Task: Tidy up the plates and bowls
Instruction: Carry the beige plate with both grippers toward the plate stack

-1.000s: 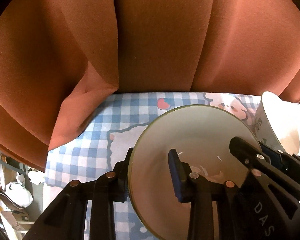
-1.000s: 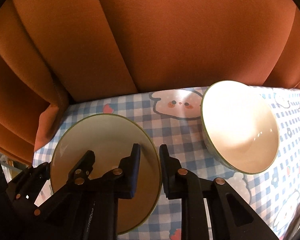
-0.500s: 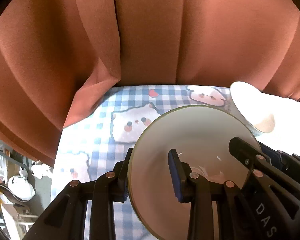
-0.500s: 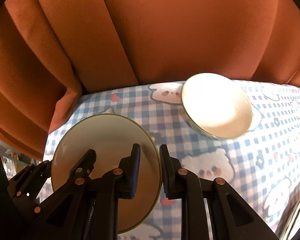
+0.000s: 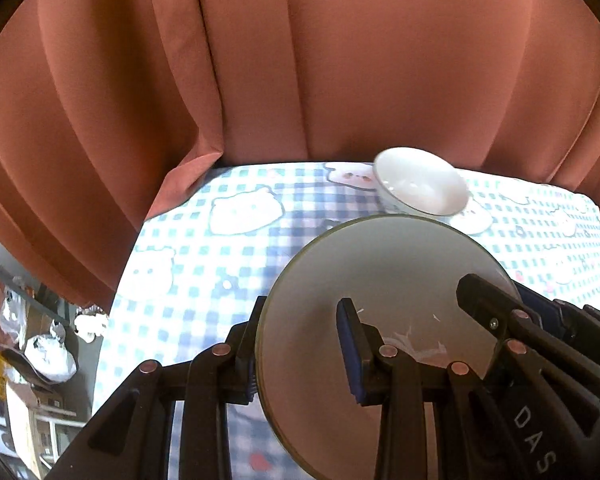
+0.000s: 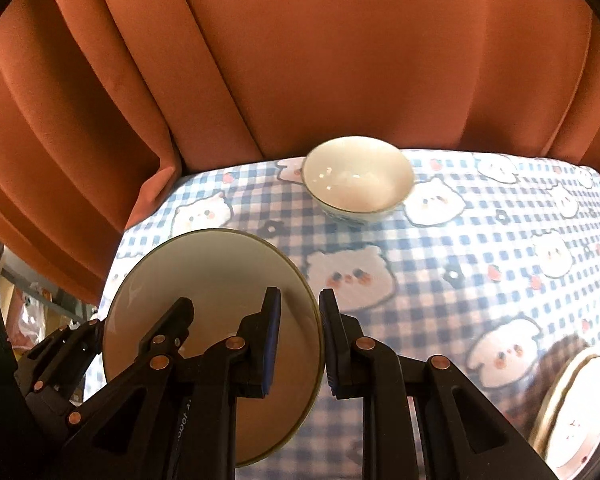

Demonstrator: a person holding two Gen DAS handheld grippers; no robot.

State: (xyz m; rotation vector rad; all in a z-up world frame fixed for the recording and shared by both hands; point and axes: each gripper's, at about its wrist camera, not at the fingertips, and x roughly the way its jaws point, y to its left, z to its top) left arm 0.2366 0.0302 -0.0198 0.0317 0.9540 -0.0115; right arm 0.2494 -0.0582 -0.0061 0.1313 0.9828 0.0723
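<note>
We carry the plate (image 6: 204, 312) between us, lifted clear of the table (image 6: 480, 248) near its left edge. It looks like glazed ceramic with a thin greenish rim: stiff, fairly heavy for a rim hold, slick under the pads and likely to chip if it knocks anything. The left gripper (image 5: 300, 364) is clamped over one side of the rim and the right gripper (image 6: 299, 344) over the opposite side, one finger above and one below on each. Two opposed rim holds suit it, provided both hands keep level together.

Beyond it a bowl (image 6: 358, 180) sits upright near the far edge, well apart. A curtain (image 6: 340, 52) hangs close behind the table and drapes over its left corner, so we judge the free room lies to the right.
</note>
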